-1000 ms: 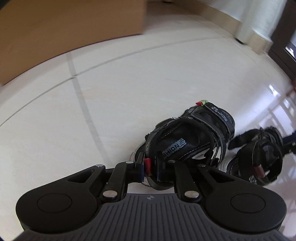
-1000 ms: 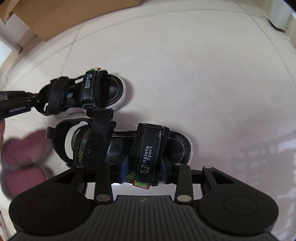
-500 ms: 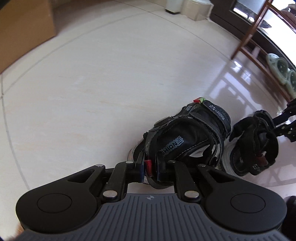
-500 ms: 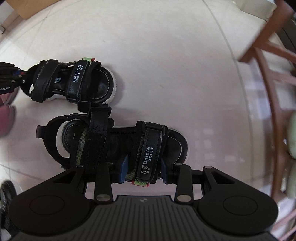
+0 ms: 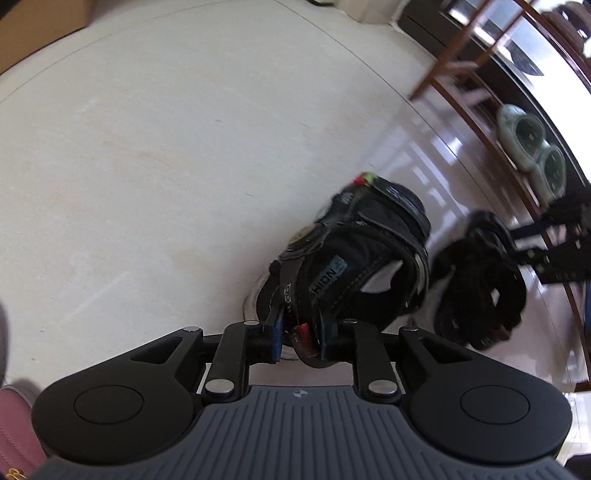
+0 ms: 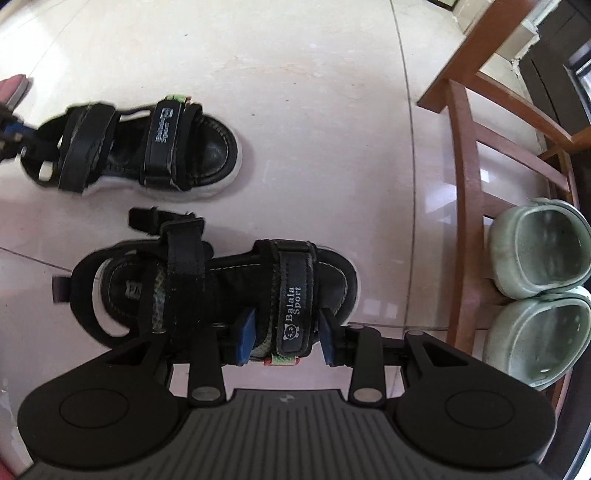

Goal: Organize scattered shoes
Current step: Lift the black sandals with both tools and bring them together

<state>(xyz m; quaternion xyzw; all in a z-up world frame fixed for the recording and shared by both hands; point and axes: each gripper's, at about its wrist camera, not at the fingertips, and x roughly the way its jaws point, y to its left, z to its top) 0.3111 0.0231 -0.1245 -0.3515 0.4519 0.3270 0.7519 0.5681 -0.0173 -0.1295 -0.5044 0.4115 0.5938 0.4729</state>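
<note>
Two black strap sandals with white soles lie side by side on the pale tiled floor. My left gripper point(image 5: 301, 341) has the heel strap with its red tab of one sandal point(image 5: 354, 266) between its blue pads. Its jaws are opening, and a sliver of gap shows beside the strap. In the right wrist view that sandal point(image 6: 162, 147) rests on the floor at the upper left. My right gripper point(image 6: 286, 338) points down, shut on the "Balala Sport" front strap of the other sandal point(image 6: 221, 284), which shows blurred in the left wrist view point(image 5: 476, 295).
A brown wooden shoe rack point(image 6: 465, 184) stands just right of the sandals, with a pair of pale green clogs point(image 6: 539, 251) on its low shelf. A pink shoe point(image 5: 14, 424) lies at the near left. A cardboard box point(image 5: 37, 26) sits far back left.
Both sandals have travelled across the floor towards the wooden rack, which has come into view with the green clogs. The left pads have spread a little apart around the heel strap.
</note>
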